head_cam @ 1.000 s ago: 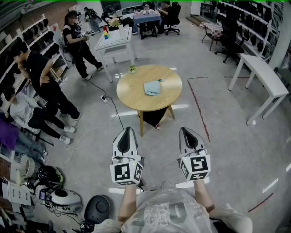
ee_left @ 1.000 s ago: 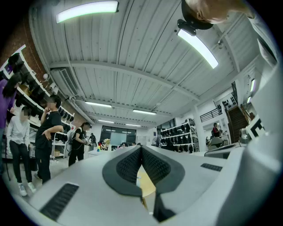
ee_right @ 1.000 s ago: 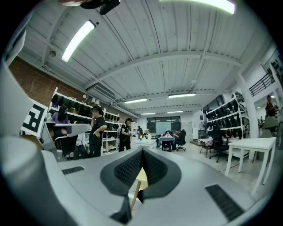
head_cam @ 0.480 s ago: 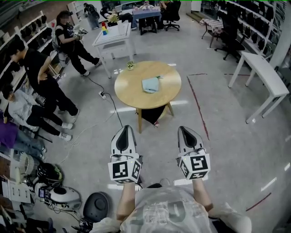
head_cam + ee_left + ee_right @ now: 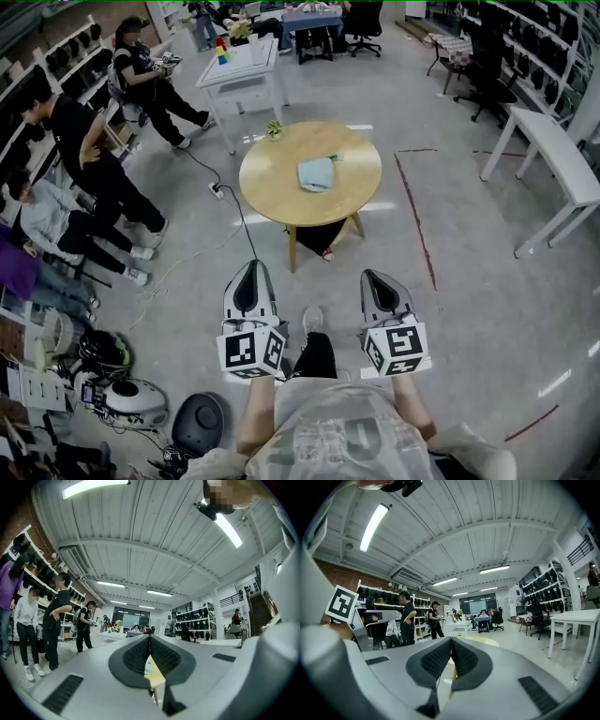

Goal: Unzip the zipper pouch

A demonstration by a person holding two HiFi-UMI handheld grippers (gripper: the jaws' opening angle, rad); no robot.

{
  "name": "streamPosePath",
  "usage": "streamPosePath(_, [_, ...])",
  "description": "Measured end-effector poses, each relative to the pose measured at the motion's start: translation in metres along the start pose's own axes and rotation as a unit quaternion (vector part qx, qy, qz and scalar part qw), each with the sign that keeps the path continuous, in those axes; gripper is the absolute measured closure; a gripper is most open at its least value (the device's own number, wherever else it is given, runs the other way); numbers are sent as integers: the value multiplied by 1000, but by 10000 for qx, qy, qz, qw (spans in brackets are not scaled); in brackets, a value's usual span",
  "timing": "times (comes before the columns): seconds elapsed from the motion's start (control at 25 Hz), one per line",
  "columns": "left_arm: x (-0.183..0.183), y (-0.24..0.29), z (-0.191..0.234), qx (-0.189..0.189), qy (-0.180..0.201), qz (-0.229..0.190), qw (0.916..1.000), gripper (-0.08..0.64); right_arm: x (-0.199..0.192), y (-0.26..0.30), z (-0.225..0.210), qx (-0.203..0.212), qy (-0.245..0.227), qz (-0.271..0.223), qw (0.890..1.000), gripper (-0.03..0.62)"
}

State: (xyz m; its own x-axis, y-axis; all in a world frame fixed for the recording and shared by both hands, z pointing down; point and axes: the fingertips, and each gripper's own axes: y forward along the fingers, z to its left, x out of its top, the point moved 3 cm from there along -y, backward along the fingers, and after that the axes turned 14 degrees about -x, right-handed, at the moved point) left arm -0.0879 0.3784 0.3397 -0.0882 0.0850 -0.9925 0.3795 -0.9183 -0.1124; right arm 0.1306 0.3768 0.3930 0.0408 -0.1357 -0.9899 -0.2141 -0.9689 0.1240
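1. Left gripper (image 5: 250,269): jaws pressed together, empty. You carry it low and pointed forward, probably only for the walk.
2. Right gripper (image 5: 374,277): likewise closed on nothing, level with the left one.
3. Round wooden table (image 5: 272,202): well ahead of both grippers.
4. Zipper pouch (image 5: 317,173): pale blue, flat near the table's middle, beyond your reach; unzipping not yet begun.
5. Small potted plant (image 5: 273,130): at the table's far-left rim, apart from the pouch.
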Motion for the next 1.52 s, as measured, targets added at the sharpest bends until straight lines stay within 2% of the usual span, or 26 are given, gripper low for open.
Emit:
streamPosePath(0.24, [-1, 51, 15, -136, -92, -191, 9997, 533, 13, 46, -13, -59, -78, -163, 9998, 563])
streamPosePath(0.52, [-14, 136, 63, -266, -169, -283, 9991, 533, 28, 143, -19, -165, -222, -295, 9992, 563])
streamPosePath(0.76, [-10, 233, 141, -243, -284, -209, 9991, 533, 55, 261, -13, -223, -288, -163, 9992, 563])
streamPosePath(0.96, [-1, 318, 207, -375, -65, -248, 9990, 532, 86, 364, -3, -286, -247, -236, 9990, 563])
streamPosePath(1.16, [-10, 383, 261, -491, -169, -243, 9984, 532, 98, 446, 8, -356, -298, -250, 9986, 563])
streamPosePath(1.36, [-20, 418, 289, -441, -393, -192, 9981, 532, 107, 491, 8, -400, -361, -245, 9982, 563])
streamPosePath(1.52, [-33, 430, 291, -343, -518, -2, 9981, 533, 111, 509, 0, -388, -427, -238, 9981, 563])
